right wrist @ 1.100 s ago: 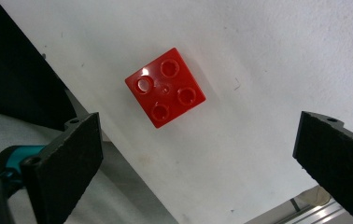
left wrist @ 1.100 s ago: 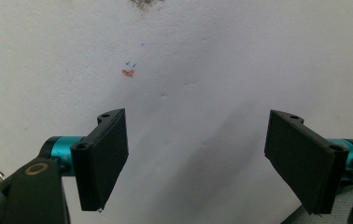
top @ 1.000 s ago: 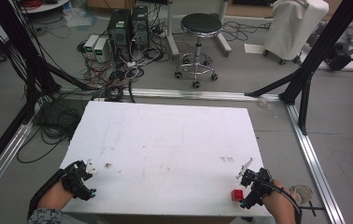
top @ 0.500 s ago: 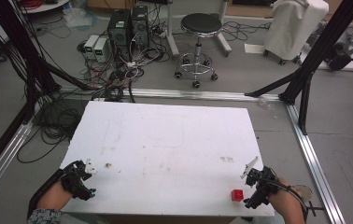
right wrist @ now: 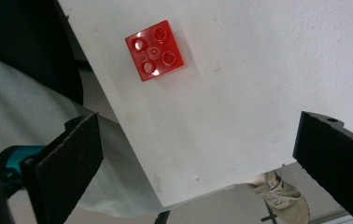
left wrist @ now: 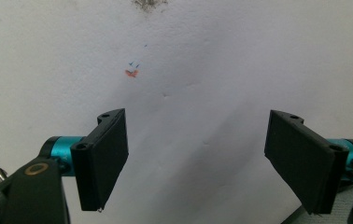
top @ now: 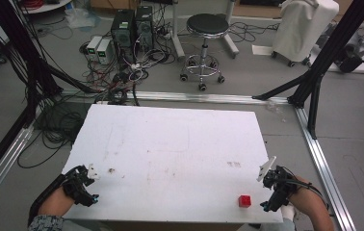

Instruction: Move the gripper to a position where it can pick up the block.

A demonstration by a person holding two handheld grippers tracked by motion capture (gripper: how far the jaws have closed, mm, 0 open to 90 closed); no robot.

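Note:
A small red brick (top: 244,200) with four studs lies alone near the front right corner of the white table (top: 170,144). In the right gripper view the brick (right wrist: 155,50) sits ahead, close to the table's front edge. My right gripper (top: 272,192) hovers at the table's right edge, a short way right of the brick, and its jaws stand wide open (right wrist: 198,154) with nothing between them. My left gripper (top: 84,185) rests at the front left corner, also open (left wrist: 197,154) over bare tabletop.
A small orange mark (left wrist: 131,73) and a dark smudge (top: 111,170) lie on the table ahead of the left gripper. A shoe (right wrist: 277,191) shows on the floor below the table's edge. Behind the table stand a stool (top: 207,29), computers and cables.
My right gripper has drawn back to the right, away from the red brick, to the table's right edge. The brick and the left gripper have stayed put.

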